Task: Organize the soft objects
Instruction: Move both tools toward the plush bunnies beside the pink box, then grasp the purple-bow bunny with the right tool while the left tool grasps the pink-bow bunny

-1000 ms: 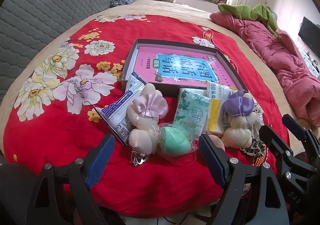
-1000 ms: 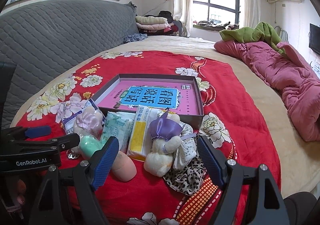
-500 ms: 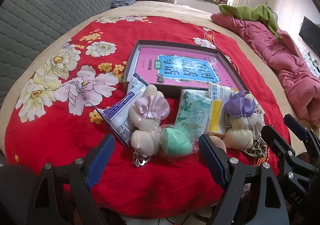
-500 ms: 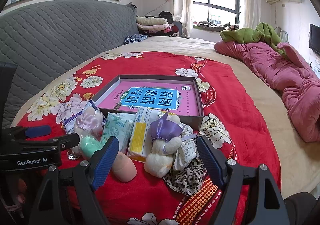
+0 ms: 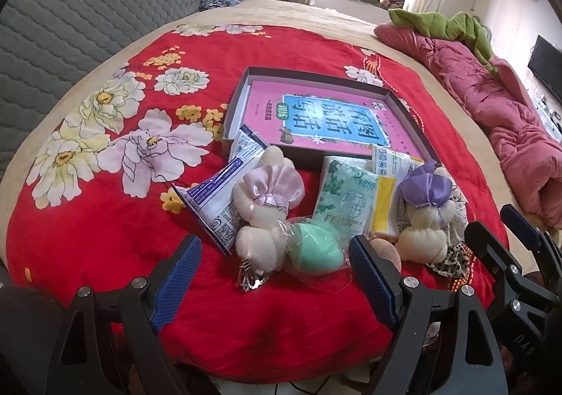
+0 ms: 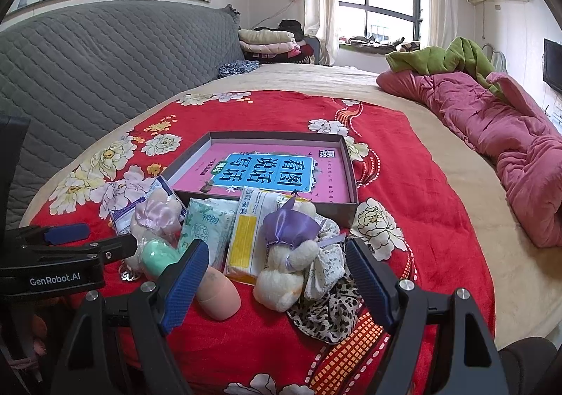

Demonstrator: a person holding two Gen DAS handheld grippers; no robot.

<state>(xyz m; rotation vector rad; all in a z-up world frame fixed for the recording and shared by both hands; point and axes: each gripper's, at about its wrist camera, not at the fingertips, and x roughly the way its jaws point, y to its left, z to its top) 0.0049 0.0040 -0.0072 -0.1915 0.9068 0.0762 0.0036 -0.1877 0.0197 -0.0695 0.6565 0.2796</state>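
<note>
A pile of soft things lies on the red flowered blanket [image 5: 105, 219] in front of a shallow grey box [image 5: 242, 85] with a pink book inside. It holds a plush with a pink bow [image 5: 263, 208], a green sponge in clear wrap [image 5: 314, 249], a green tissue pack [image 5: 346, 200], a yellow pack [image 5: 386, 194], a plush with a purple bow [image 5: 423, 219], a peach sponge [image 6: 217, 293] and leopard cloth [image 6: 326, 314]. My left gripper [image 5: 274, 282] is open just before the green sponge. My right gripper [image 6: 277, 279] is open around the purple-bow plush [image 6: 288, 254].
A blue-and-white packet [image 5: 217, 198] lies left of the pink-bow plush. A pink quilt [image 6: 491, 121] with a green blanket lies along the right side of the bed. A grey quilted headboard [image 6: 87, 57] is at the left, folded clothes beyond it.
Both grippers have edged slightly forward towards the pile. The objects have not moved.
</note>
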